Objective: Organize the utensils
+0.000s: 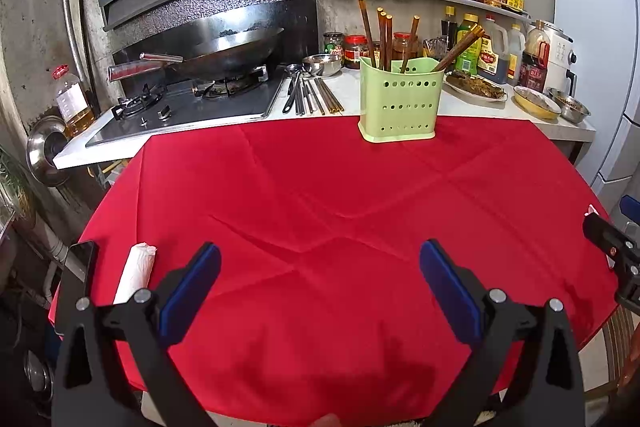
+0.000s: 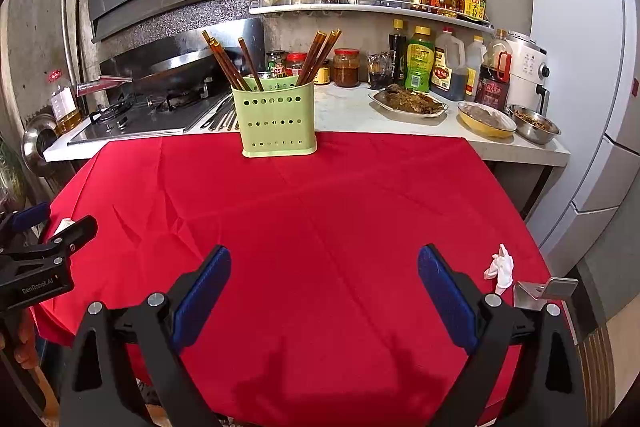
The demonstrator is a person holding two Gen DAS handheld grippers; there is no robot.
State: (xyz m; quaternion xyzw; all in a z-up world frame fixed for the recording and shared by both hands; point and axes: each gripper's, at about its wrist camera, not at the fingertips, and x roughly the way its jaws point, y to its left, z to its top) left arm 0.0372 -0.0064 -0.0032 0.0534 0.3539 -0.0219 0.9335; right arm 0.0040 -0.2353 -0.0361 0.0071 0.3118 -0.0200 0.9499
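Both grippers hang wide and empty over the red cloth (image 1: pixel 320 187) — left gripper (image 1: pixel 320 257), right gripper (image 2: pixel 324 259) — while chopsticks (image 2: pixel 228 61) stand in the green holder (image 2: pixel 276 123).

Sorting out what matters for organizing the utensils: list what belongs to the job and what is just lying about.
Belongs to the job:
green utensil holder
brown chopsticks standing in it
loose chopsticks and spoons on the counter
left claw, open
right claw, open

Just lying about:
wok
crumpled tissue
phone
plate of food
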